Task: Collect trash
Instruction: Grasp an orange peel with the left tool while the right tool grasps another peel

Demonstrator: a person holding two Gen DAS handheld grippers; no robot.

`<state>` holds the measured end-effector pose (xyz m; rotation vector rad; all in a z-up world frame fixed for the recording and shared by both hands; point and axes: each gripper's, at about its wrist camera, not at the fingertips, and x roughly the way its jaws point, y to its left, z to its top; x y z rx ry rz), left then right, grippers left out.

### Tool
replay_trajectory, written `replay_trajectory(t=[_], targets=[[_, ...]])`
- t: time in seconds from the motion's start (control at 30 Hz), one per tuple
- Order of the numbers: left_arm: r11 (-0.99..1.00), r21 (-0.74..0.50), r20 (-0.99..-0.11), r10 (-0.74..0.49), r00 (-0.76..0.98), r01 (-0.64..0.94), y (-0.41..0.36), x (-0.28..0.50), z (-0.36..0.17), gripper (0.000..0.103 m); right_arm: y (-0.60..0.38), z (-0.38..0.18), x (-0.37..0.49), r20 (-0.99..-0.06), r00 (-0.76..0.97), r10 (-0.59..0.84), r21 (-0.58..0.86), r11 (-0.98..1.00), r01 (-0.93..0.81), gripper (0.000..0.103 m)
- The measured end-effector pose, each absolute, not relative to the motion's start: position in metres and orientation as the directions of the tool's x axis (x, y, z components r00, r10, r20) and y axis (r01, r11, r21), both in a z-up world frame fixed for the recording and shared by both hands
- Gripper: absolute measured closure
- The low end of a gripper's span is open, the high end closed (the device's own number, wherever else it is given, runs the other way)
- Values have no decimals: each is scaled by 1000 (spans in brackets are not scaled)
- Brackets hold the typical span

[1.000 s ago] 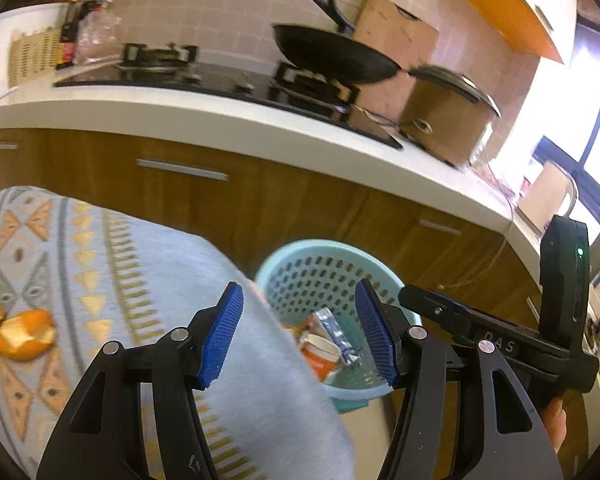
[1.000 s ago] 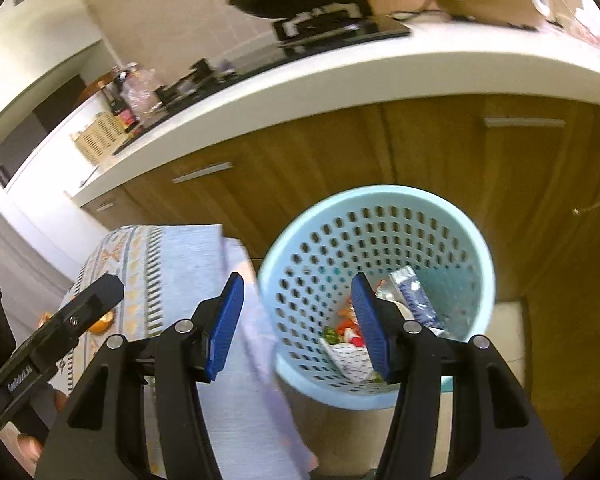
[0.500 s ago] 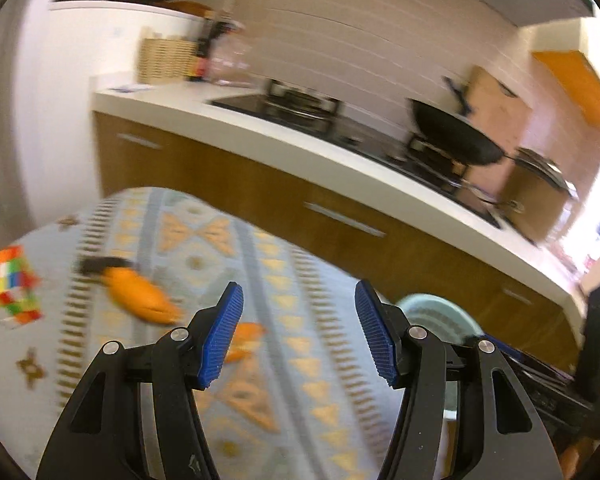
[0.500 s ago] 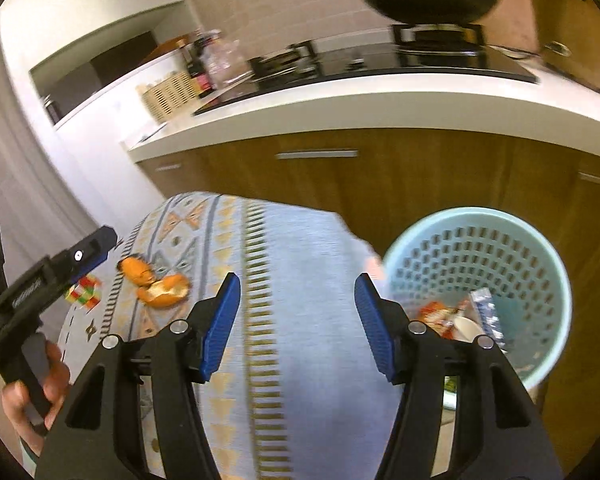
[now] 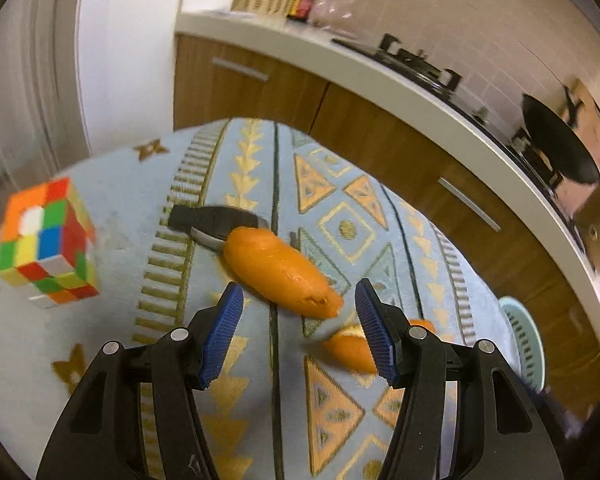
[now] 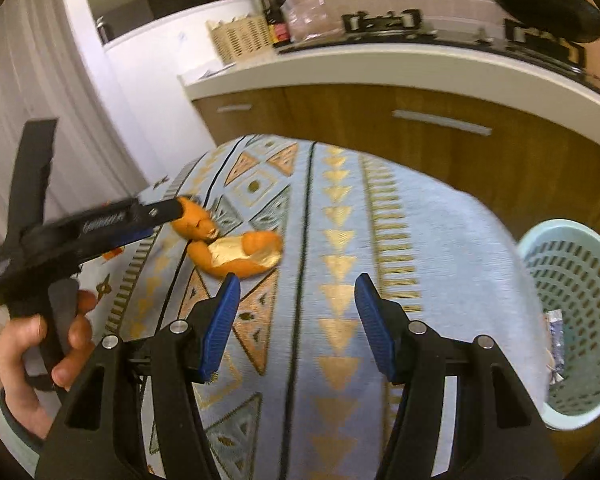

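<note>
Two pieces of orange peel lie on the patterned blue tablecloth (image 5: 260, 420). The larger orange peel (image 5: 278, 266) sits just ahead of my left gripper (image 5: 298, 328), whose blue pads stand apart with nothing between them. A second orange peel (image 5: 350, 350), pith side showing in the right wrist view (image 6: 236, 258), lies by the left gripper's right finger. My right gripper (image 6: 296, 324) hovers open over the cloth, short of the peels. The light-blue trash basket (image 6: 580, 320) stands on the floor off the table's right edge, with wrappers inside.
A colourful puzzle cube (image 5: 46, 242) and a black car key (image 5: 212, 222) lie on the table's left part. Wooden cabinets and a white counter (image 6: 420, 64) with a stove and a black pan (image 6: 540, 4) run behind. A hand (image 6: 40, 360) holds the left gripper.
Both grippers have swung left from over the basket to above the table. The peels, key and cube have come into the left view; the basket has slid to the right edge.
</note>
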<state>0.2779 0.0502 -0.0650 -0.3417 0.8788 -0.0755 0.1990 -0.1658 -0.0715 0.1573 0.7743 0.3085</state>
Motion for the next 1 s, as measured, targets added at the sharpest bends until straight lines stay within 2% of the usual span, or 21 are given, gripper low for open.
replay_trajectory(t=[0.2,0.3,0.37,0.5,0.6,0.7,0.93,1.0], targets=[[929,-347,-758,-199,621,-127,52,297,-85,46,-153,-86,202,-682,642,351,239,936,-258,46],[927,-347,-759,-186,624,-145,53,300,-89,47,-148,-82,205,-685,637,354,226,934,-277,36],[928,-335,-754,-162,636,-161,53,300,-89,54,-140,-81,210,-701,617,359,210,930,-302,29],[928,-341,-744,-167,647,-152,55,298,-91,64,-129,-83,226,-726,573,380,223,918,-327,27],[920,-376,-739,-224,635,-113,61,292,-90,74,-120,-86,239,-739,562,370,206,920,-335,27],[917,-393,-720,-260,643,-69,65,278,-85,74,-112,-91,249,-750,546,373,206,916,-344,25],[935,-353,-680,-240,693,-22,72,256,-83,74,-93,-99,264,-770,532,352,168,916,-363,25],[925,-380,-661,-260,703,-15,78,252,-87,74,-87,-101,266,-769,541,339,145,918,-369,25]])
